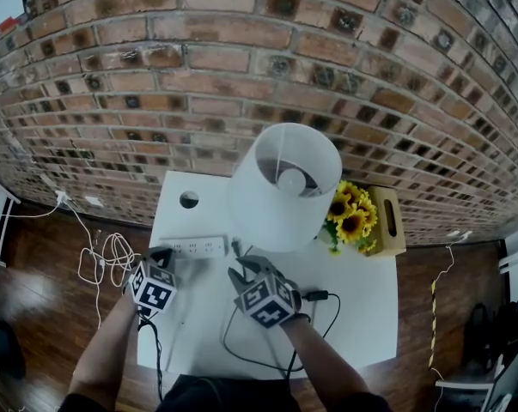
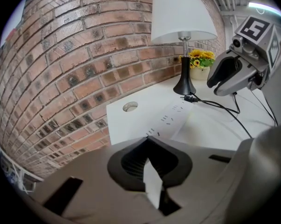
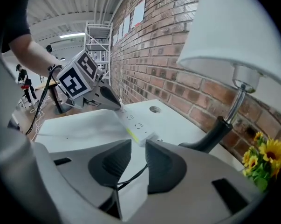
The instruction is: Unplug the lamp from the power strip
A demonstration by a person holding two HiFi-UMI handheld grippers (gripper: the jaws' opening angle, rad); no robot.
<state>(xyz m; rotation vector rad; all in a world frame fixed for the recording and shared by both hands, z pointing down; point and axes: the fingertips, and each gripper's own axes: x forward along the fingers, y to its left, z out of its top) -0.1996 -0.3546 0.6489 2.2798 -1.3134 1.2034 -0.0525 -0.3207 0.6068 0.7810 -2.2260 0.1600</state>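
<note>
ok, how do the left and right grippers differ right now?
Left gripper is at the strip's left end; right gripper is near its right end, by the lamp. Left's jaws are together with nothing seen between them; right's stand apart, the black cable running through the gap unpinched. Both point down at the table.

a workshop hall, by its brick wall [image 1: 241, 75] and scaffold tower [image 3: 99, 38].

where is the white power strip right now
In the head view, the white rectangular power strip lies on the white table's left side, between the left gripper and the white-shaded lamp.
</note>
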